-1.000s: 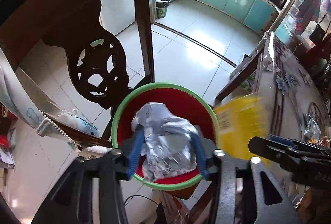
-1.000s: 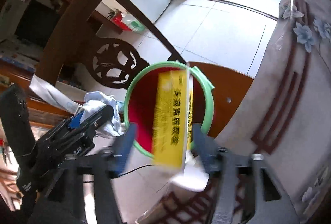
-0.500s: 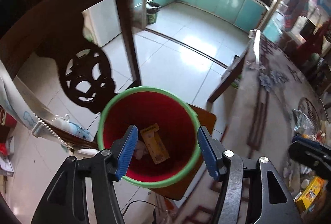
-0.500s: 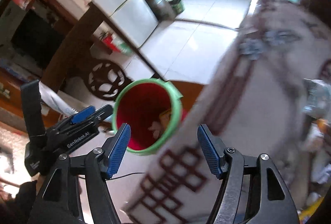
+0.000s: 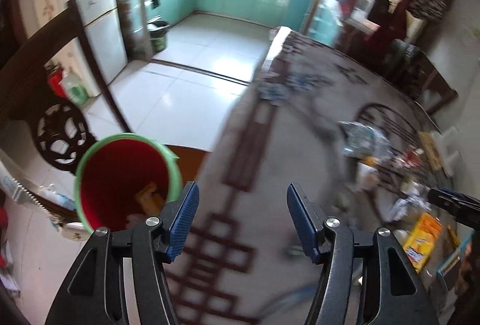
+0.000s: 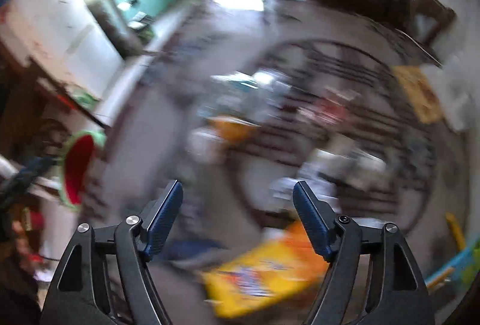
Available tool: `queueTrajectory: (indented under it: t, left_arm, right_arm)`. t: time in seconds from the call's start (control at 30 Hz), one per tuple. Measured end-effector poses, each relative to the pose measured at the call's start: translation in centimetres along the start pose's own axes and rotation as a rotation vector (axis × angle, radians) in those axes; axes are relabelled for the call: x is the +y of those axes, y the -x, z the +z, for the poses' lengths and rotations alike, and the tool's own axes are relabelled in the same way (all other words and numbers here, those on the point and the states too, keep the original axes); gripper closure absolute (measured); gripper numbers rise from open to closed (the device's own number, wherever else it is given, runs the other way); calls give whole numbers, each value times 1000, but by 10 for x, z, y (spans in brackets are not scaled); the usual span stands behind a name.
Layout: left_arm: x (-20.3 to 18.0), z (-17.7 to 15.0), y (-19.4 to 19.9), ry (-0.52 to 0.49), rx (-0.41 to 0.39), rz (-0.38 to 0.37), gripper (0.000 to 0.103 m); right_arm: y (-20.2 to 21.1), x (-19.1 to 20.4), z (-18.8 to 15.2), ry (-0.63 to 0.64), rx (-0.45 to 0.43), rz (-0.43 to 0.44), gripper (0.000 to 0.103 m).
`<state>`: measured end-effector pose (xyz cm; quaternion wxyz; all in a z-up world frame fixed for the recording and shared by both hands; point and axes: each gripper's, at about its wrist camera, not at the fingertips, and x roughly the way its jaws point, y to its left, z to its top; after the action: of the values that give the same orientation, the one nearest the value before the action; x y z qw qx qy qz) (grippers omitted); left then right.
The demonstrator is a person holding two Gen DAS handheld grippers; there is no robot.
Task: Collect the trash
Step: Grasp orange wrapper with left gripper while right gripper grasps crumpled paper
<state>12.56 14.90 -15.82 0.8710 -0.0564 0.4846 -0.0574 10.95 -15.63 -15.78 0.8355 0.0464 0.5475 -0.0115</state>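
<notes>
A red bin with a green rim (image 5: 120,175) stands on a wooden chair seat beside the table, with a yellow box (image 5: 150,199) and crumpled wrapper inside. It also shows small in the right wrist view (image 6: 78,166). My left gripper (image 5: 241,218) is open and empty over the table's edge, right of the bin. My right gripper (image 6: 237,218) is open and empty over the table, above a yellow-orange packet (image 6: 264,274). That packet also shows in the left wrist view (image 5: 421,238). More trash lies across the table (image 5: 369,142). The right wrist view is blurred.
A carved dark wooden chair back (image 5: 57,130) rises behind the bin. The patterned tablecloth (image 5: 270,145) covers the table. A tiled floor (image 5: 186,76) leads to a kitchen with teal cabinets. The right gripper's tip (image 5: 453,202) enters the left wrist view at right.
Both grippers opened and let go: the silver wrapper and the yellow box dropped into the bin. Both then swung right, away from the bin and over the table.
</notes>
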Motion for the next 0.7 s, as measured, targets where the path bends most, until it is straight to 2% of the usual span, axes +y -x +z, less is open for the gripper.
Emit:
queueTrajectory:
  t: [0.1, 0.23, 0.37, 0.4, 0.47, 0.6, 0.7]
  left_arm:
    - [-41, -7, 3, -38, 0, -39, 37]
    - [-81, -13, 2, -87, 15, -64, 34]
    - [-112, -15, -4, -113, 28, -73, 34]
    - [-117, -15, -6, -115, 31, -76, 34]
    - [-124, -15, -9, -121, 38, -83, 34]
    - [-140, -13, -24, -140, 66, -94, 34]
    - [-154, -10, -42, -160, 93, -98, 34]
  right_arm:
    - [-21, -37, 1, -37, 77, -54, 27]
    - [-49, -66, 0, -59, 177, -23, 27]
    - [-70, -79, 1, -67, 226, 13, 27]
    - [-75, -81, 1, -71, 238, 27, 30]
    - [-81, -84, -1, -66, 248, 63, 62]
    - [-78, -91, -1, -95, 221, 135, 68]
    - [-56, -101, -2, -132, 143, 196, 69]
